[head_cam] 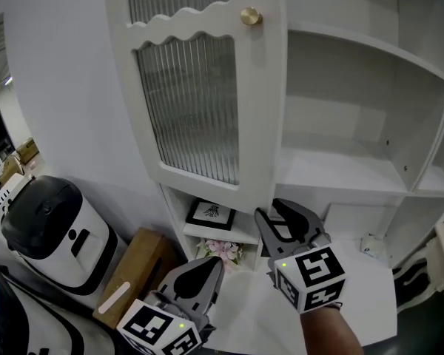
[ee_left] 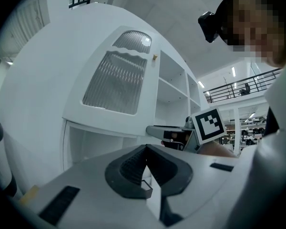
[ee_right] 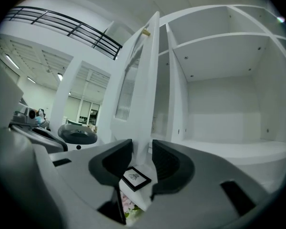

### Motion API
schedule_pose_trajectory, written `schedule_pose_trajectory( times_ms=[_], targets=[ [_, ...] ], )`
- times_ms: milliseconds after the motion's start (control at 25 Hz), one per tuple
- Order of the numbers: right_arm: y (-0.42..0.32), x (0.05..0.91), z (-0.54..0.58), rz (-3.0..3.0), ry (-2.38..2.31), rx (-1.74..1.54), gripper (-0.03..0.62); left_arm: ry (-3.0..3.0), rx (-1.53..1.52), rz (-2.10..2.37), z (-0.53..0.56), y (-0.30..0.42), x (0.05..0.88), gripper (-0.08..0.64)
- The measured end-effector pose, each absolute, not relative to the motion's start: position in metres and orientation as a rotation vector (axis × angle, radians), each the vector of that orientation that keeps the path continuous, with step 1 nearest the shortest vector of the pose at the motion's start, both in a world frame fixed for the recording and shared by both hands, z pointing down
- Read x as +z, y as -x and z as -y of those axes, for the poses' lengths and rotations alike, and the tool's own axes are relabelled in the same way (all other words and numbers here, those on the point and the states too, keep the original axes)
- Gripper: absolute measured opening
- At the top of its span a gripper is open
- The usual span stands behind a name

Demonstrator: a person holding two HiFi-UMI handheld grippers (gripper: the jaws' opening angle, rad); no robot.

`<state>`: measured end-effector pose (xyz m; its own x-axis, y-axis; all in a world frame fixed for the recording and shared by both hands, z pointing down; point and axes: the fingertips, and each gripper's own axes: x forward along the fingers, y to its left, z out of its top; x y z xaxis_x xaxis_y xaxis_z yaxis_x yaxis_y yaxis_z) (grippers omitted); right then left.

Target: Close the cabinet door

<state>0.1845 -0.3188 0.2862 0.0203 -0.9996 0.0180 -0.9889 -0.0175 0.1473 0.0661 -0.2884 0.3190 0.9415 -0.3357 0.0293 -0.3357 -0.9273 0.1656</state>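
Observation:
The white cabinet door [head_cam: 200, 102], with ribbed glass and a gold knob [head_cam: 251, 16], stands swung open in front of bare shelves [head_cam: 355, 176]. My right gripper [head_cam: 272, 214] is just under the door's lower free corner. In the right gripper view the jaws [ee_right: 142, 159] stand apart and the door's edge [ee_right: 145, 80] lines up with the gap, with no pad pressed on it. My left gripper [head_cam: 211, 266] is lower and to the left, away from the door. In the left gripper view its pads [ee_left: 133, 168] meet with nothing between them, and the door [ee_left: 115, 82] rises ahead.
A framed picture [head_cam: 211, 214] and pink flowers [head_cam: 222, 251] sit in the open shelf below the door. A white and black appliance [head_cam: 48, 228] and a cardboard box [head_cam: 133, 272] stand on the floor at left. A white counter [head_cam: 355, 302] runs below the shelves.

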Motion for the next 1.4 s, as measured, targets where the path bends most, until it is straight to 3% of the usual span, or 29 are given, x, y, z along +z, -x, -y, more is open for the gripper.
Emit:
schedule_pose_trajectory(
  times_ms=[240,1400],
  targets=[
    [-0.206,0.285,0.331,2.049,-2.193,-0.166,0.169,-2.932,0.01,0.524,0.298,-0.077,0.316,0.003],
    [-0.235,0.286,0.366,2.0,-2.226,-0.186,0.167,-2.926,0.041,0.555,0.332,-0.087,0.32,0.003]
  ],
)
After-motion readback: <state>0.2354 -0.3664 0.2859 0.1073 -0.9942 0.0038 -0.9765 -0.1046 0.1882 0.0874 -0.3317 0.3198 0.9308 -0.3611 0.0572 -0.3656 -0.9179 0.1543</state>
